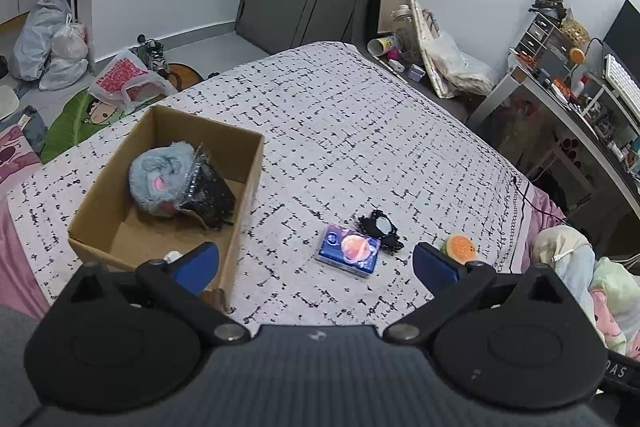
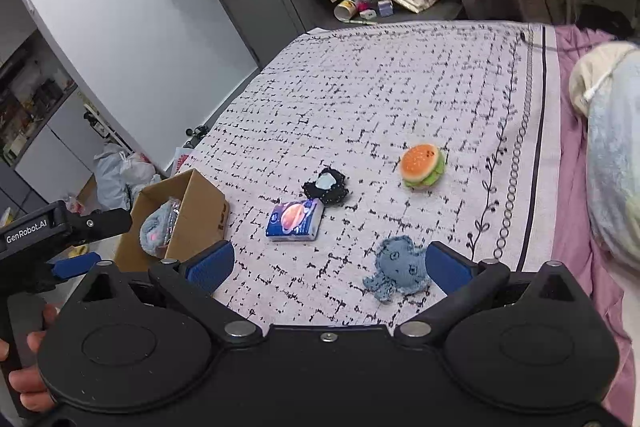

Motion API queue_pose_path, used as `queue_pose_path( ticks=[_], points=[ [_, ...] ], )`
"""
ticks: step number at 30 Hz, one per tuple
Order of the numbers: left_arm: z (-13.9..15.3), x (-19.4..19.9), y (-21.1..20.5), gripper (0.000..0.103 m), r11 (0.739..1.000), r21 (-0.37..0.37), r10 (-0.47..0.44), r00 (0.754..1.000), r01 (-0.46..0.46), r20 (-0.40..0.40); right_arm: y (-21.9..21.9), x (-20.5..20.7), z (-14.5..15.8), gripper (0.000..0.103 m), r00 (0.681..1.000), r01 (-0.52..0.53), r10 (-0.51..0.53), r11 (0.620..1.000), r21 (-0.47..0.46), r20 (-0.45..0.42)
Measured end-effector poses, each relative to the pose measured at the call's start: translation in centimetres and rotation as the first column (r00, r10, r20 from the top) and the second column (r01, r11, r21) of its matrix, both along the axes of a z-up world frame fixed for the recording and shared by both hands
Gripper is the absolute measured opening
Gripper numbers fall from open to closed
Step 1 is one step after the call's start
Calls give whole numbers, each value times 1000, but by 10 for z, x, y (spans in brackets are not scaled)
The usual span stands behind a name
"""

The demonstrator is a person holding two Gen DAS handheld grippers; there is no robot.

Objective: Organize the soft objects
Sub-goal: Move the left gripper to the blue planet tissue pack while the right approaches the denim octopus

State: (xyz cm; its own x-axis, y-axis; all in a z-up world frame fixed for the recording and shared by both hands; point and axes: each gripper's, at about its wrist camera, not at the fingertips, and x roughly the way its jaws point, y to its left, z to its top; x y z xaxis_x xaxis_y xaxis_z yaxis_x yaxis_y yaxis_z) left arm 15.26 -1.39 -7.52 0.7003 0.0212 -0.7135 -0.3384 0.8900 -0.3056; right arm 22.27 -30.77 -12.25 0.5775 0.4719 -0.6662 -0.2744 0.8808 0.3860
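A cardboard box (image 1: pixel 244 163) (image 2: pixel 202 205) sits on the bedspread, holding a fluffy grey-blue plush (image 1: pixel 160 183) (image 2: pixel 154 233) and a black item in clear wrap (image 1: pixel 208 187). On the spread lie a blue tissue pack (image 1: pixel 348 255) (image 2: pixel 296 221), a black scrunchie-like toy (image 1: pixel 380 229) (image 2: pixel 326 187), a burger plush (image 1: pixel 460 249) (image 2: pixel 423 167) and a blue knitted octopus (image 2: pixel 400 267). My left gripper (image 1: pixel 316 263) is open above the box's near corner and holds nothing. My right gripper (image 2: pixel 328 263) is open too, the octopus beside its right finger.
The patterned bedspread (image 1: pixel 340 127) ends at a purple sheet (image 2: pixel 576 187) with bedding piled right (image 2: pixel 612 147). Floor clutter and bags (image 1: pixel 56 47) lie beyond the bed's far-left edge. A desk (image 1: pixel 560 99) stands right. A hand (image 2: pixel 24 379) holds the left gripper's handle.
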Motion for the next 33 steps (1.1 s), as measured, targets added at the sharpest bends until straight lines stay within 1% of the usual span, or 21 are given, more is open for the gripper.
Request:
queue_pose_path(
  ticks=[4,7,12,18,21,23,29,33],
  points=[
    [-4,4,-9,102,1000,17,3,1000,-3,-8,-10,3,-9,103,999,31,-30,999,29,-43],
    [-8,8,-14,102,1000,12,6,1000,-5,-19,-18,5,-13,103,997,46,-41,996,75,-62],
    [-16,18,-24,102,1000,25,-2,1000,3,-23,-27,14,-25,103,990,99,-88,990,99,-113],
    [-33,37,-33,100,1000,3,-12,999,12,-50,-31,24,-40,101,980,137,-121,986,95,-158],
    [-42,47,-39,100,1000,3,-24,998,24,-64,-30,32,-50,101,971,157,-140,984,79,-192],
    [-49,54,-43,100,999,0,-36,997,36,-66,-31,39,-56,97,965,173,-154,982,78,-212],
    [-67,77,-53,100,998,29,-60,992,63,-109,-30,54,-67,96,955,191,-168,979,73,-246],
    [-77,93,-54,100,997,36,-65,989,70,-133,-26,64,-74,95,948,194,-169,978,70,-269]
  ],
)
